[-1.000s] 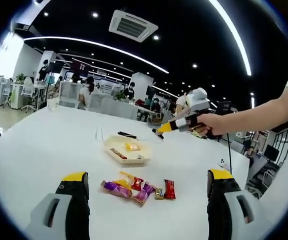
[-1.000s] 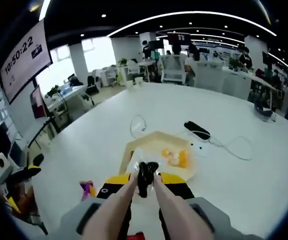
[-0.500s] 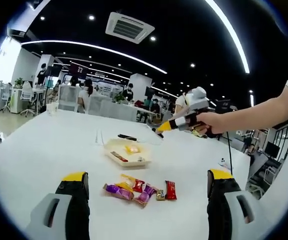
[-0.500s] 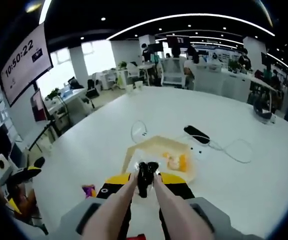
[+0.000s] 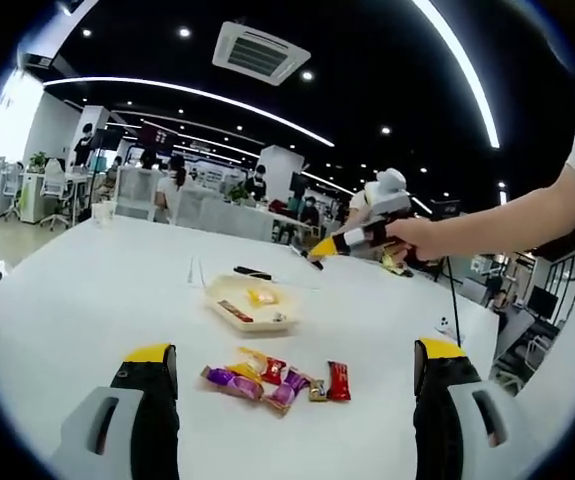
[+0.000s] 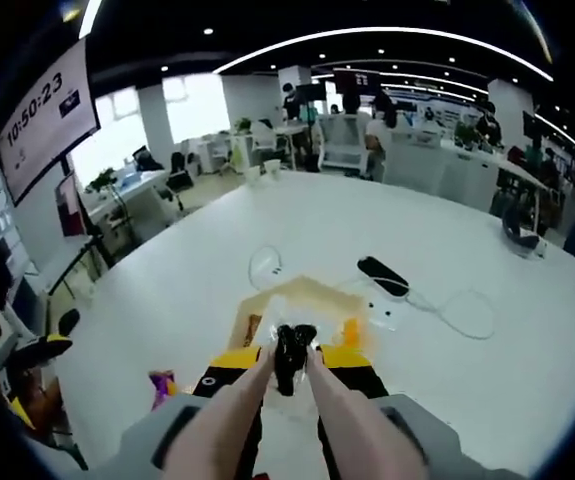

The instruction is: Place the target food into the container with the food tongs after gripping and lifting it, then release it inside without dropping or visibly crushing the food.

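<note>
A pale tray container (image 5: 267,325) sits mid-table with a yellow food piece (image 5: 261,296) and a dark bar (image 5: 235,311) inside. Wrapped candies (image 5: 277,377) lie in a loose pile in front of it. My left gripper (image 5: 295,352) is open, its jaws wide apart near the pile with nothing between them. A hand holds my right gripper (image 5: 327,247) in the air above and right of the container. In the right gripper view, my right gripper (image 6: 290,358) is shut on the food tongs (image 6: 292,345), whose black tips are together over the container (image 6: 297,295) and its yellow food (image 6: 352,330).
A black device (image 6: 379,275) with a white cable (image 6: 467,310) lies beyond the container. A clear lid (image 6: 264,265) rests at its far left side. A purple candy (image 6: 159,385) lies left of my jaws. Desks, chairs and people fill the office behind the white table (image 5: 87,280).
The right gripper has risen slightly above the container. In the right gripper view the container has slid closer under the tong tips. The left gripper stays open and still.
</note>
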The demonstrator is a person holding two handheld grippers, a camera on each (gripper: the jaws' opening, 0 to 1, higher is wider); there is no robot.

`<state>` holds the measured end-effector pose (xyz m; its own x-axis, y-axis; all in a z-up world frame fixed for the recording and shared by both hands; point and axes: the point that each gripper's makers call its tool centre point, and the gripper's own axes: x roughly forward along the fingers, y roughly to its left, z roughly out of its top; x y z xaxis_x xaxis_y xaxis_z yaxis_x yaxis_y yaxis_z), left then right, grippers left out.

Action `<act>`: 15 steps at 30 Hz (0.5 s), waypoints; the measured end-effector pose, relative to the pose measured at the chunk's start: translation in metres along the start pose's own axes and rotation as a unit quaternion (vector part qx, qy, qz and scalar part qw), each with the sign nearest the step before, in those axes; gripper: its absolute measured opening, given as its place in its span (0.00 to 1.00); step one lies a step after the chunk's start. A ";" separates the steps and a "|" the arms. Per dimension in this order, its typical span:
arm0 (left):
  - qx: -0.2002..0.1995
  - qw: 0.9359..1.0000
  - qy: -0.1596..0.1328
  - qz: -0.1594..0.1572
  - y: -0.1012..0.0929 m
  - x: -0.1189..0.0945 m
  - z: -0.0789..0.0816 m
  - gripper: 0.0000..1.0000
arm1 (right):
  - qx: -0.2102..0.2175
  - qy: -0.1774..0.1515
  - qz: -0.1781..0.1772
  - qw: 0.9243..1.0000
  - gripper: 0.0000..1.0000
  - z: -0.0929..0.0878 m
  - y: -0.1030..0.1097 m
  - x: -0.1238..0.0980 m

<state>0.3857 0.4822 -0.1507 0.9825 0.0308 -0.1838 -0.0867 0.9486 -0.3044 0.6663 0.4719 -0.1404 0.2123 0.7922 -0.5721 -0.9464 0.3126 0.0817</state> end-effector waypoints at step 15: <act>-0.019 1.000 -0.007 0.009 0.003 -0.001 0.000 0.99 | -0.015 0.013 0.012 1.000 0.19 0.010 -0.005 0.016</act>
<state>0.3841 0.4852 -0.1512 0.9829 0.0527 -0.1763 -0.1105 0.9351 -0.3367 0.6764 0.4881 -0.1421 0.1827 0.7860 -0.5907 -0.9584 0.2765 0.0715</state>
